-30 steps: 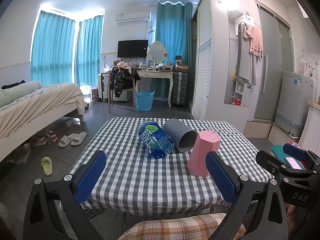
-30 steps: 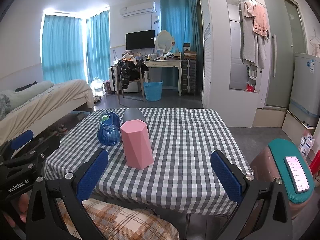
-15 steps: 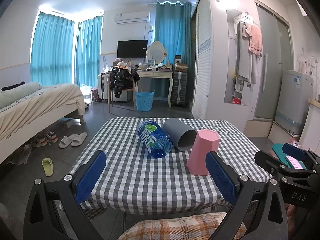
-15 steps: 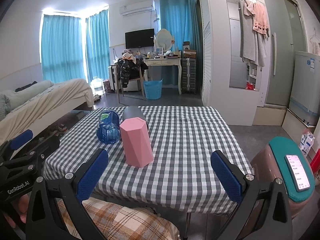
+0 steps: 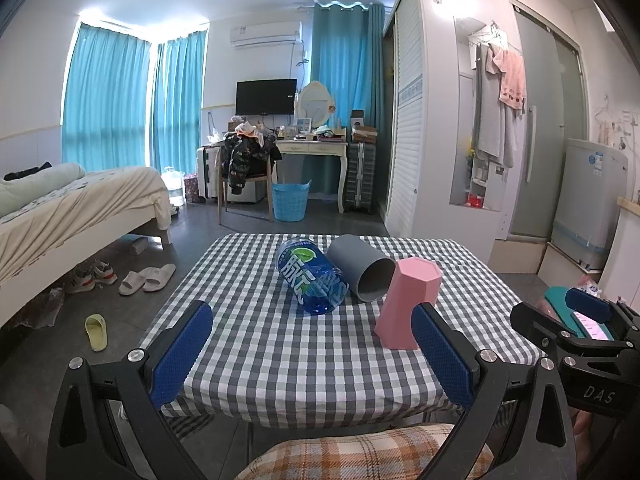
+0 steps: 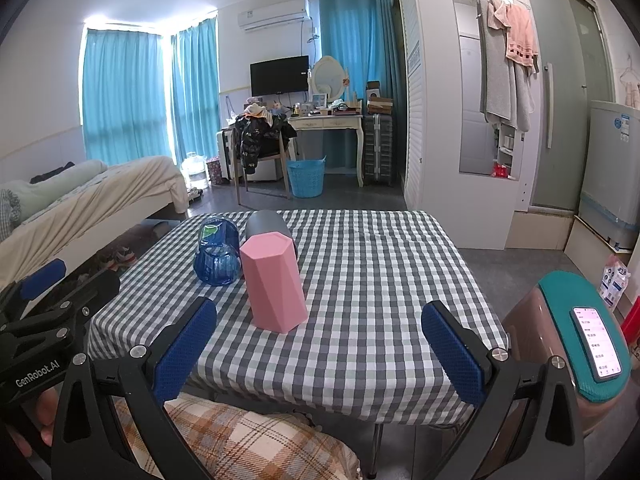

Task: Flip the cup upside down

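Your pink cup (image 5: 408, 304) (image 6: 274, 282) stands on the checked table (image 5: 288, 344) (image 6: 380, 280), base down as far as you can see, ahead of your left gripper (image 5: 312, 354) beside its right pad, and ahead-left of your right gripper (image 6: 318, 354). Behind it lie a grey cup (image 5: 360, 266) and blue bottle (image 5: 312, 276). Both grippers are spread wide, holding nothing. Nothing has shifted since a second ago.

Left gripper (image 6: 44, 292) – "GenRobot.AI"; right gripper (image 5: 576, 320) – "DAS".
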Motion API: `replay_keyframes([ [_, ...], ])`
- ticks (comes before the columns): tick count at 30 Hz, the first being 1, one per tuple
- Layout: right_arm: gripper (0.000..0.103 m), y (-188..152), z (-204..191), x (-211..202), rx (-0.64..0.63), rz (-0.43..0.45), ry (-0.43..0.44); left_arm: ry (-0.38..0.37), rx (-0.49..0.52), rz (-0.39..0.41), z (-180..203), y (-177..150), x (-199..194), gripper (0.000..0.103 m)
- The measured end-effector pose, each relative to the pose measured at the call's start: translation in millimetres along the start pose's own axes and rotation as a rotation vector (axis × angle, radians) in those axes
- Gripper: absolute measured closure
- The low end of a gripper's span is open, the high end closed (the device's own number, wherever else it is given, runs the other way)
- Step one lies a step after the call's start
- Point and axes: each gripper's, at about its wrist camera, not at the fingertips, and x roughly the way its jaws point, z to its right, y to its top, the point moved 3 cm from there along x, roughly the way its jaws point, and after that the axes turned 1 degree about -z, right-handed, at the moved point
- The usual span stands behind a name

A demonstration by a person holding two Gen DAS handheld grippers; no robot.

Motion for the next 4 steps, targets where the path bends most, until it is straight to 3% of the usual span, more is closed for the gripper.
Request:
replay_keyframes([
  [4, 0.000, -1.7, -1.8, 0.2, -0.001, -0.003, 0.000, 0.002, -0.004, 0.000, -0.6, -1.4, 0.0, 0.000],
])
